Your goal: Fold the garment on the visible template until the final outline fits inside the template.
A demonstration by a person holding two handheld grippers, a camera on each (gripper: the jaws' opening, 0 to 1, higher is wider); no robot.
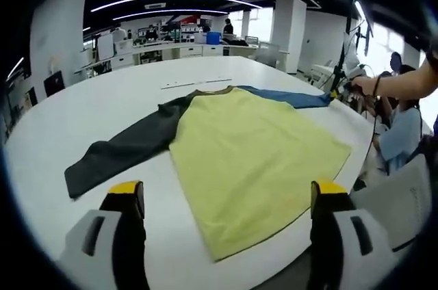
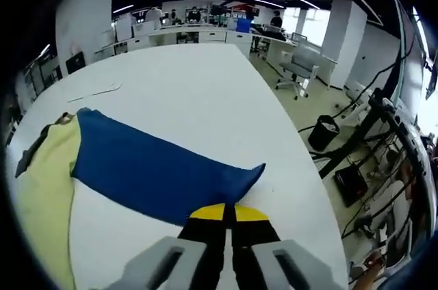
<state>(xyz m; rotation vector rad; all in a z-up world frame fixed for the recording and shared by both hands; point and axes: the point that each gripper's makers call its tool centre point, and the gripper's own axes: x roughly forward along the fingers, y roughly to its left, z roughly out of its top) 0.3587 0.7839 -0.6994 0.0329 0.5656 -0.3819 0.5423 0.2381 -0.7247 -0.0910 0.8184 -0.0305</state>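
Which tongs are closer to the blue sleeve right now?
Right. The right tongs are shut on the cuff edge of the blue sleeve. The left tongs hang open at the yellow body's hem, across the garment from the sleeve.

Left gripper [image 1: 227, 198]: two black jaws with yellow tips on pale grey moulded plastic bodies, each body with a dark oblong slot. Right gripper [image 2: 228, 213]: same black jaws, yellow-capped, on matching grey housings.
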